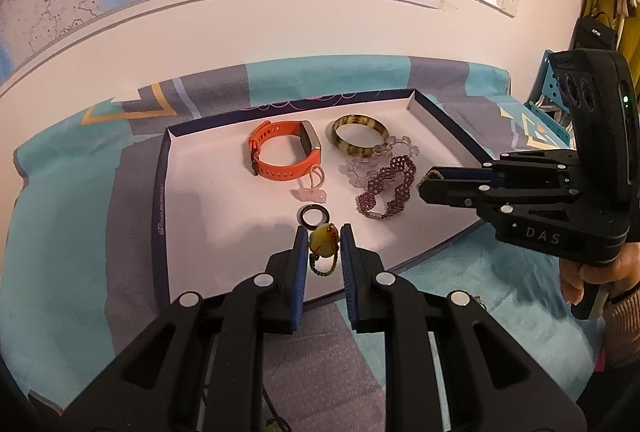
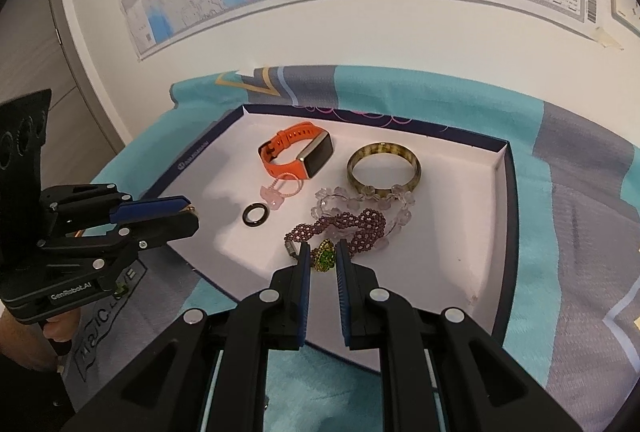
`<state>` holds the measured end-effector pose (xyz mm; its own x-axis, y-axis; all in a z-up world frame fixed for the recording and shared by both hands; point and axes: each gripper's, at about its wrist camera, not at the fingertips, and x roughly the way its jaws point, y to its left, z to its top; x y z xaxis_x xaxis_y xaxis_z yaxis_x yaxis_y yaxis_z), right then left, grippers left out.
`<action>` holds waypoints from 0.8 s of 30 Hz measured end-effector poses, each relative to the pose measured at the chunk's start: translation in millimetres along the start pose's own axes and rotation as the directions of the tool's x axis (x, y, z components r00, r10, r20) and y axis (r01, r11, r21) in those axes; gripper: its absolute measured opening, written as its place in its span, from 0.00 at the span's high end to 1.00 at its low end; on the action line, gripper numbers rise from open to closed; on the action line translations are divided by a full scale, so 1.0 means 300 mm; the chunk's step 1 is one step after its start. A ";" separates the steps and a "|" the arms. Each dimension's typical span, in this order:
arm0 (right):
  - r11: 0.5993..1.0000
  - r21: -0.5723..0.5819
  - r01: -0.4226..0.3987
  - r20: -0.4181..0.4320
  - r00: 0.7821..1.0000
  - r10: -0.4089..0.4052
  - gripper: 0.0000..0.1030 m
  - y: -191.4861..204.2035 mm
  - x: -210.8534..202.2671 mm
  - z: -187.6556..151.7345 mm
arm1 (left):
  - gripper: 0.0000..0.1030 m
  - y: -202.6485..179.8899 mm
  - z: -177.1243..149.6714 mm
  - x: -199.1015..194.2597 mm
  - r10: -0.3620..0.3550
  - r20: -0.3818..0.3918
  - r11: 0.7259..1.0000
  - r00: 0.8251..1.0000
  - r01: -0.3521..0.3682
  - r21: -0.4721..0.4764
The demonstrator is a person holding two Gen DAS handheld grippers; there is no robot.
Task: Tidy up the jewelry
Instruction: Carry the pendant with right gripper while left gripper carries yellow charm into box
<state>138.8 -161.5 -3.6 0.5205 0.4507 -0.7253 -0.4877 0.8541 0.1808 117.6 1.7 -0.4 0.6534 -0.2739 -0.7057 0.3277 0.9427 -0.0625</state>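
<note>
- While both grippers hang over the white-lined tray (image 1: pixel 192 216), each carries a piece: the left gripper (image 1: pixel 324 244) has its blue pads pressed against a yellow bead pendant (image 1: pixel 322 241), and the right gripper (image 2: pixel 323 258) has its fingers closed on a green jewelled piece (image 2: pixel 325 257)
- Already lying in the tray are an orange watch (image 1: pixel 280 154), a tortoiseshell bangle (image 1: pixel 360 134), a clear bead bracelet (image 1: pixel 384 156), a purple woven bracelet (image 1: pixel 386 188), a small pink charm (image 1: pixel 310 192) and a black ring (image 1: pixel 314 216)
- The pendant hangs just above and near the black ring; whether it touches the tray floor cannot be told
- Likely risk on the left: the pendant is round and smooth-looking, held only at its sides, so a slight loosening could let it roll out and knock the ring, or its dangling cord (image 1: pixel 322 268) could snag on a pad at release
- Likely risk on the right: the green piece sits right beside the clasp end of the purple bracelet, so setting it down there may tangle the two or drag the bracelet when the fingers pull away
- The clear beads and purple bracelet already overlap, and the bangle touches the clear beads, so that corner looks crowded; the tray's left part has bare floor that would suit a cleaner placement
- With both tools working near the middle of the tray, they could bump each other if they converge
</note>
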 end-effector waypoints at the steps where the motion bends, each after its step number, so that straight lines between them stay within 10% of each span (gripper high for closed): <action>1: 1.000 0.000 0.002 -0.008 1.000 -0.002 0.89 -0.001 0.009 0.001 | 0.84 -0.001 0.002 0.006 0.001 -0.004 1.000 1.000 -0.001 0.000; 24: 0.995 -0.053 0.088 -0.048 0.995 -0.090 0.86 0.024 0.093 0.026 | 0.84 0.016 0.019 0.108 0.017 -0.079 0.999 0.997 -0.019 -0.030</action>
<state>155.4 -140.8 -17.3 0.5280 0.3589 -0.7697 -0.4767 0.8753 0.0811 144.2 -3.8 -19.4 0.6031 -0.2421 -0.7600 0.2948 0.9530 -0.0697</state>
